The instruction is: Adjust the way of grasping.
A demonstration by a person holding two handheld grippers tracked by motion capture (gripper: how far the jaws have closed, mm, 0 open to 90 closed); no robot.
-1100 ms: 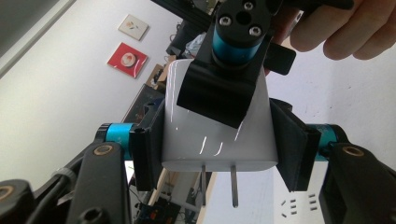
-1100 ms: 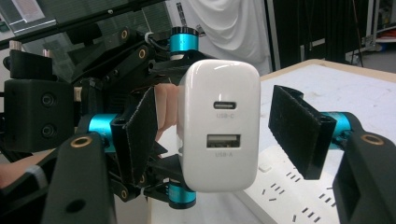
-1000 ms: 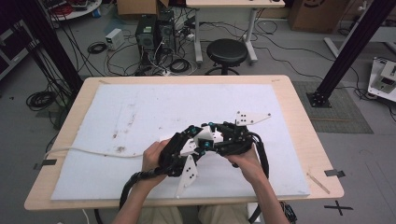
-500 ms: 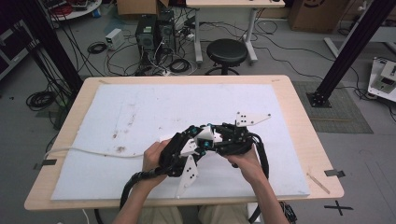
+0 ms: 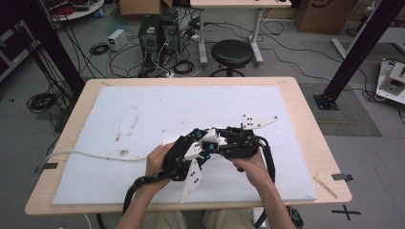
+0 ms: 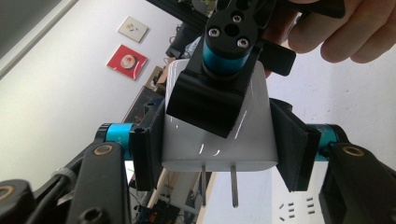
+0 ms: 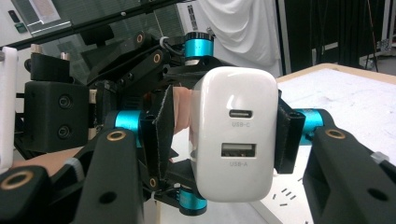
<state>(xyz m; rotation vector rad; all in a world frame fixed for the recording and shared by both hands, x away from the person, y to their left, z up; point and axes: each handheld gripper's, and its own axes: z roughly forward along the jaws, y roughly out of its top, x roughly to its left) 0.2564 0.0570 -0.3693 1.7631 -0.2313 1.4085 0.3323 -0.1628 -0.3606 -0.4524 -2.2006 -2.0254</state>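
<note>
A white USB charger (image 5: pixel 211 137) is held in the air over the mat between both grippers. My left gripper (image 6: pixel 219 154) is shut on its two sides, with the two metal prongs (image 6: pixel 233 186) facing that camera. From the opposite end my right gripper (image 7: pixel 224 135) straddles the charger (image 7: pixel 233 135), looking at its USB-C and USB-A ports. Its jaws have just been closing. The right pad (image 7: pixel 286 140) sits at the charger's edge, and a gap shows at the left pad (image 7: pixel 163 135). In the high view the left gripper (image 5: pixel 203 143) and right gripper (image 5: pixel 220 141) meet at the front centre.
A thin white cable (image 5: pixel 95 155) lies on the white mat (image 5: pixel 143 109), running from the table's left edge toward the left hand. Grey three-cornered plates (image 5: pixel 258 121) (image 5: pixel 192 179) stick out from the grippers. A black stool (image 5: pixel 231 52) stands beyond the table.
</note>
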